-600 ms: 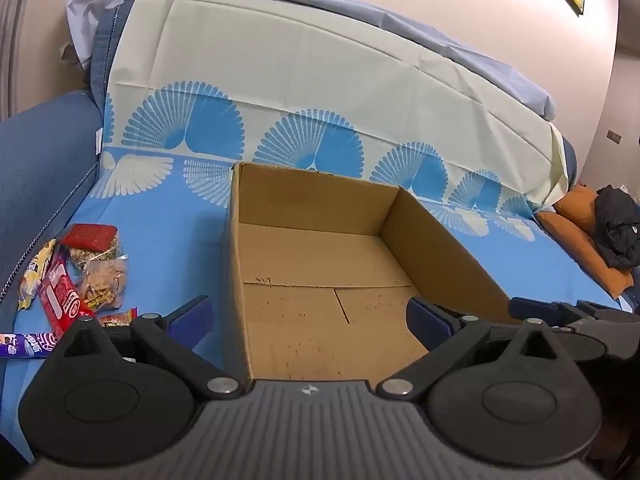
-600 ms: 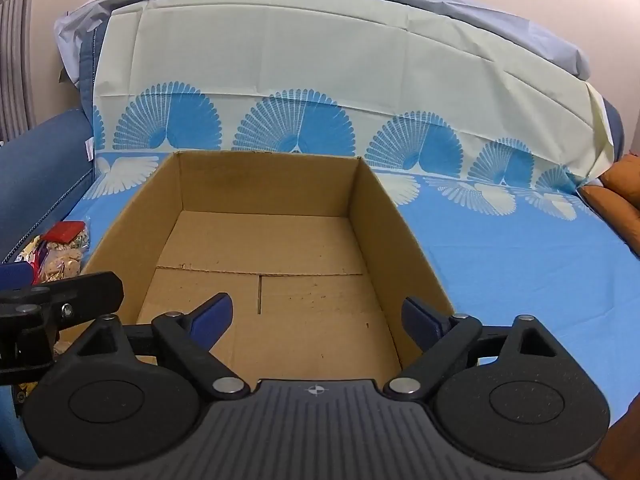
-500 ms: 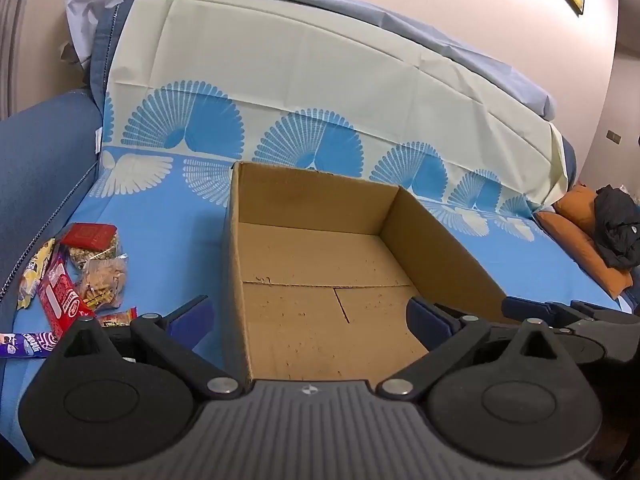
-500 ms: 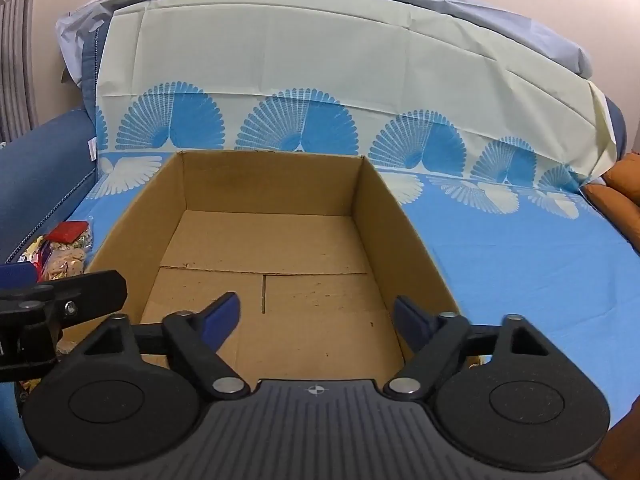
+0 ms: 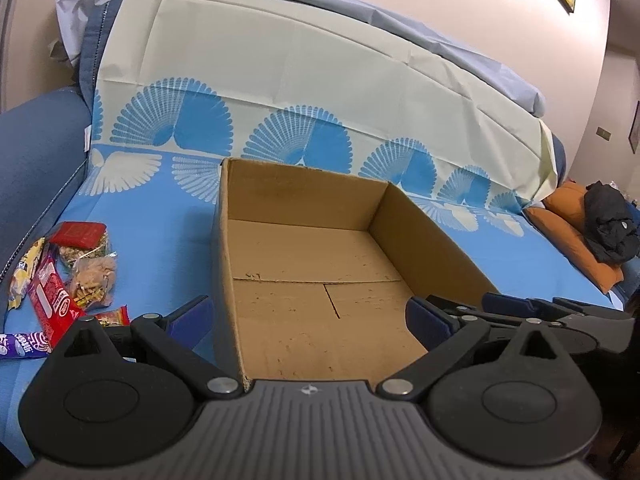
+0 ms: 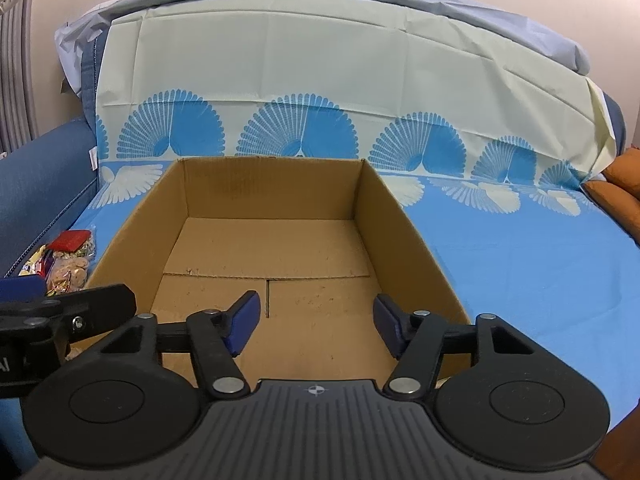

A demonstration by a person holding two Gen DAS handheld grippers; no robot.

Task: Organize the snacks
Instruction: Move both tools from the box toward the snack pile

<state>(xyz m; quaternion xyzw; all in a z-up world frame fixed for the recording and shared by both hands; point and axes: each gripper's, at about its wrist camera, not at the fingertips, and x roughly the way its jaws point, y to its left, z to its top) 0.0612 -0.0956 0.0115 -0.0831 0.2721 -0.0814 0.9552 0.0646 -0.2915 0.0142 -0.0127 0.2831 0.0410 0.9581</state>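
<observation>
An open brown cardboard box (image 5: pixel 304 264) sits upright on the blue patterned sheet, its flaps folded flat to form the floor, with nothing inside but small specks on the bottom. To its left, well apart from its wall, lies a loose heap of snacks (image 5: pixel 60 276) near the sofa's arm: a long red wrapper (image 5: pixel 50 300), two clear bags of pale brownish bits (image 5: pixel 94 278), one topped by a red label (image 5: pixel 78 233), a yellow-and-white packet (image 5: pixel 24 276), a small red sachet (image 5: pixel 114 316) and a purple bar (image 5: pixel 24 345).
</observation>
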